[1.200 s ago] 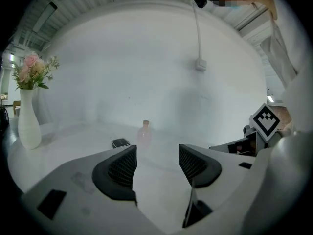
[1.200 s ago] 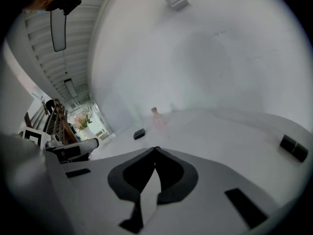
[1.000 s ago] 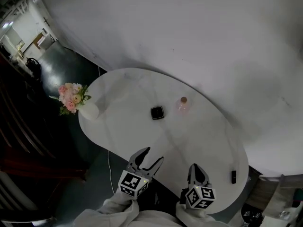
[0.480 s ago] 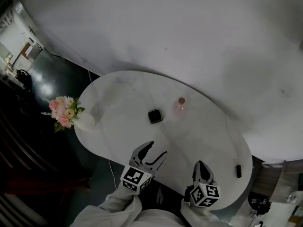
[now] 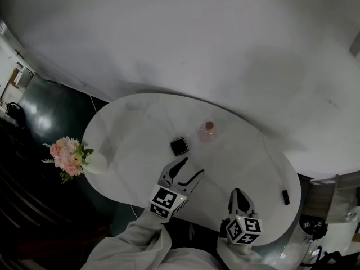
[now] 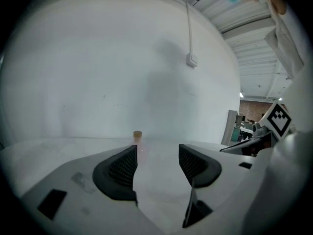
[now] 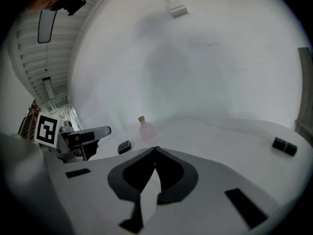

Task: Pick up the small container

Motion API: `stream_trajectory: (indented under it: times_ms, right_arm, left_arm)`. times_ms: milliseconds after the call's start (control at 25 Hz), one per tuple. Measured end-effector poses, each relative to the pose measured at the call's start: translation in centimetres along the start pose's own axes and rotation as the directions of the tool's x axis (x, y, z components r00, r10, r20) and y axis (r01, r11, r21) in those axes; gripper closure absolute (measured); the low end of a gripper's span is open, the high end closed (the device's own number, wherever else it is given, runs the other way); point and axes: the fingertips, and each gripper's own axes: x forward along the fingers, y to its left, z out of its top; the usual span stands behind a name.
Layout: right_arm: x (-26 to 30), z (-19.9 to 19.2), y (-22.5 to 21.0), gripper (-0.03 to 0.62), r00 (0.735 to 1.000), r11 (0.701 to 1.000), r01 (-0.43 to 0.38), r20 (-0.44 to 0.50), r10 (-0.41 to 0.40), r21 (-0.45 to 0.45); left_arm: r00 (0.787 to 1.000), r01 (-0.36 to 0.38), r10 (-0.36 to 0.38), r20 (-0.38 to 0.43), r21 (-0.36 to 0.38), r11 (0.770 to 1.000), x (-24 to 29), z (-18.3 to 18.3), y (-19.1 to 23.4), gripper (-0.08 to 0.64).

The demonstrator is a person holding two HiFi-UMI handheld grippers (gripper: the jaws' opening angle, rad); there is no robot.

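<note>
A bare stretch of the white table (image 5: 135,151) lies between the left gripper (image 5: 191,167), whose jaws stand apart, and the small black container (image 5: 179,146), so the way in from the near edge is open. The only close obstacle is the pink bottle (image 5: 207,131), standing just beyond and to the right of the container but not touching it. The vase of flowers (image 5: 70,157) at the table's left edge and the small dark block (image 5: 286,196) at its right edge are well apart from it. The wall (image 5: 185,44) closes off the far side.
</note>
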Motion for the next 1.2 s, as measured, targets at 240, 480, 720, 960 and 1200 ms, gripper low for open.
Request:
stream_trajectory:
  times_ms: [240, 480, 720, 960, 1200]
  right_arm:
    - [0.2, 0.5, -0.4, 0.541, 0.998, 0.998, 0.056, 0.012, -0.056, 0.008]
    - [0.3, 0.2, -0.5, 0.541, 0.994, 0.994, 0.110, 0.006, -0.110, 0.025]
    - [0.4, -0.8, -0.7, 0.541, 0.988, 0.988, 0.153, -0.024, -0.152, 0.035]
    - [0.4, -1.8, -1.7, 0.541, 0.981, 0.981, 0.191, -0.053, -0.189, 0.040]
    - [0.2, -2.1, -2.7, 0.541, 0.977, 0.978, 0.205, -0.071, -0.202, 0.040]
  left_arm:
    - [1.000, 0.029, -0.029, 0.002, 0.012, 1.000, 3.6, 0.9, 1.7, 0.310]
    - [1.000, 0.025, -0.025, -0.008, 0.005, 1.000, 7.7, 0.8, 3.5, 0.310]
    - [0.999, 0.017, -0.016, 0.043, -0.032, 0.999, 10.7, 1.1, 5.2, 0.310]
    - [0.999, -0.032, 0.029, 0.030, 0.085, 0.996, 13.9, 1.2, 6.2, 0.310]
    - [0.999, -0.050, 0.049, 0.017, 0.070, 0.996, 15.7, 0.0, 6.7, 0.310]
